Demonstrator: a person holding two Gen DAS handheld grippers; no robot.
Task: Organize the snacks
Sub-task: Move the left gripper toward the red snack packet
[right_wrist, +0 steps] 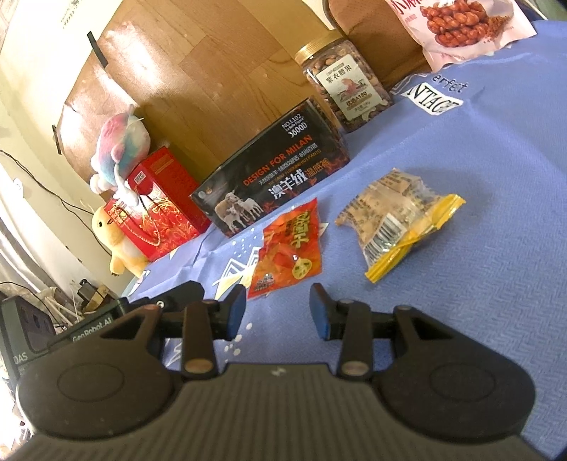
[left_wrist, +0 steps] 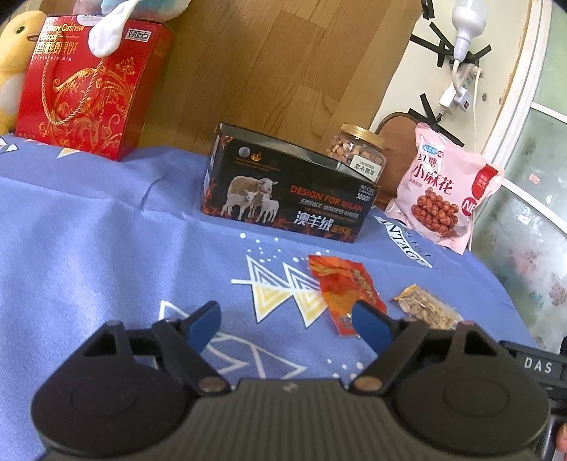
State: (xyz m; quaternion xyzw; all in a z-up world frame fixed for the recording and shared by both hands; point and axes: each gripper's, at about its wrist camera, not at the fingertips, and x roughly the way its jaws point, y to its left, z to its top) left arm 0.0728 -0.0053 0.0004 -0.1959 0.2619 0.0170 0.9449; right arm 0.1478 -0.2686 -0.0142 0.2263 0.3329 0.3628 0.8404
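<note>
A small red-orange snack packet [left_wrist: 342, 289] [right_wrist: 288, 248] lies flat on the blue cloth [left_wrist: 88, 230]. A clear packet with a yellow edge [left_wrist: 427, 306] [right_wrist: 393, 221] lies to its right. Behind them stands an open black box with sheep printed on it [left_wrist: 287, 191] [right_wrist: 273, 177], a jar of nuts [left_wrist: 358, 150] [right_wrist: 343, 85] and a pink snack bag [left_wrist: 446, 191] [right_wrist: 457, 25]. My left gripper [left_wrist: 288, 326] is open and empty, its right finger just before the red packet. My right gripper [right_wrist: 278, 312] is open and empty, just short of the red packet.
A red gift box [left_wrist: 85, 88] [right_wrist: 159, 205] stands at the cloth's far left with plush toys [right_wrist: 120, 149] on and beside it. A wooden board [left_wrist: 265, 64] backs the scene. The cloth's right edge drops off near a window [left_wrist: 531, 212].
</note>
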